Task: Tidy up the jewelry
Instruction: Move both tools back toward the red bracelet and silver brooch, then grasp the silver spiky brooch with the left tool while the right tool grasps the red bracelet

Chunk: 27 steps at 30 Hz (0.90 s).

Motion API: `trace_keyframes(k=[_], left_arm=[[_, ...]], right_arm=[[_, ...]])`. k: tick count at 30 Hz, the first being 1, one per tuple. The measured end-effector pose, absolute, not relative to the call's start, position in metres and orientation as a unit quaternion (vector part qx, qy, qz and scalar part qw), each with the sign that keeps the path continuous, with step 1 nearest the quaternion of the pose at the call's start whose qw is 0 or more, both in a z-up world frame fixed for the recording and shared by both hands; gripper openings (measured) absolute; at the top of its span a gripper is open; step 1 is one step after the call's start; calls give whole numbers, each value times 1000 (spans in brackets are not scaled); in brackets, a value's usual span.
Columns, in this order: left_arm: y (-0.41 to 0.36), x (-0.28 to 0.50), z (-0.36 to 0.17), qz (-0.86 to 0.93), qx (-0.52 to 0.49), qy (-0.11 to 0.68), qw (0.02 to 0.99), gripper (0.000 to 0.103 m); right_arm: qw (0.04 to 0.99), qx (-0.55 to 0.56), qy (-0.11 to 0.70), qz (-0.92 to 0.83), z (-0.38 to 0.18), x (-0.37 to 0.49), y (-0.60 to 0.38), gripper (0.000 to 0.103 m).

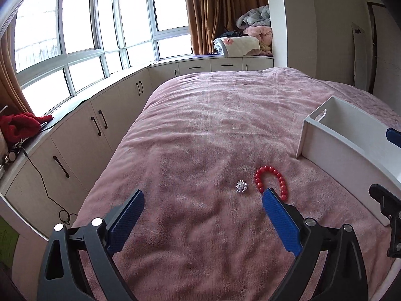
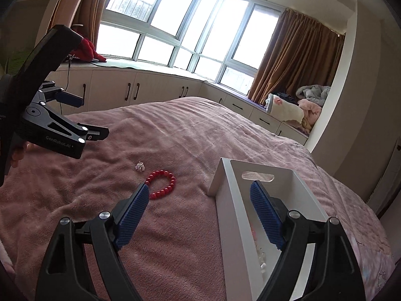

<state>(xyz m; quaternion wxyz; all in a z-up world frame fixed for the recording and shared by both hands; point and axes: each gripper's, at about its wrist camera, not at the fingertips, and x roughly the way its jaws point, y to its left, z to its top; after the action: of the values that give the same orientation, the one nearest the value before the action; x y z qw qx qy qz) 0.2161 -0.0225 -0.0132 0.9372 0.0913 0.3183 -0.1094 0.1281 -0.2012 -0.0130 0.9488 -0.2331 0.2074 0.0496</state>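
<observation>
A red bead bracelet [image 1: 272, 178] lies on the pink bedspread [image 1: 200, 130], with a small silver spiky ornament [image 1: 241, 186] just left of it. Both also show in the right wrist view: bracelet [image 2: 163, 184], ornament [image 2: 140, 166]. A white open box [image 1: 343, 145] stands on the bed to the right; in the right wrist view [image 2: 230, 200] pale beads lie inside it. My left gripper [image 1: 203, 200] is open and empty, its right finger near the bracelet. My right gripper [image 2: 200, 195] is open and empty, straddling the box's left wall.
White cabinets [image 1: 100, 125] under a bay window run along the bed's left and far side. Folded blankets [image 1: 250, 37] are piled on the window seat. A red cloth [image 1: 20, 125] and a cable lie on the left counter.
</observation>
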Motion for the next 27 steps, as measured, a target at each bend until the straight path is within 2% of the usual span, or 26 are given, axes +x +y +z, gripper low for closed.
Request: trace_keyframes(k=[5,9,22,27], left_arm=[[-17,214,-34,-125,73,348,926,96],[-24,222,-34,-147,74,335,928,96],[-19,258,-56,-186,30,327,926,96],[-28,274,-62,-211,27,325,922,96]], right_arm=[[933,-276,225,47,-34,138,-183,81],[926,-285,240,65,-46,143,-176,81],[906,-188,356,129,-83,199,-171,53],[906,-131,382,126,-89,219,-186,50]])
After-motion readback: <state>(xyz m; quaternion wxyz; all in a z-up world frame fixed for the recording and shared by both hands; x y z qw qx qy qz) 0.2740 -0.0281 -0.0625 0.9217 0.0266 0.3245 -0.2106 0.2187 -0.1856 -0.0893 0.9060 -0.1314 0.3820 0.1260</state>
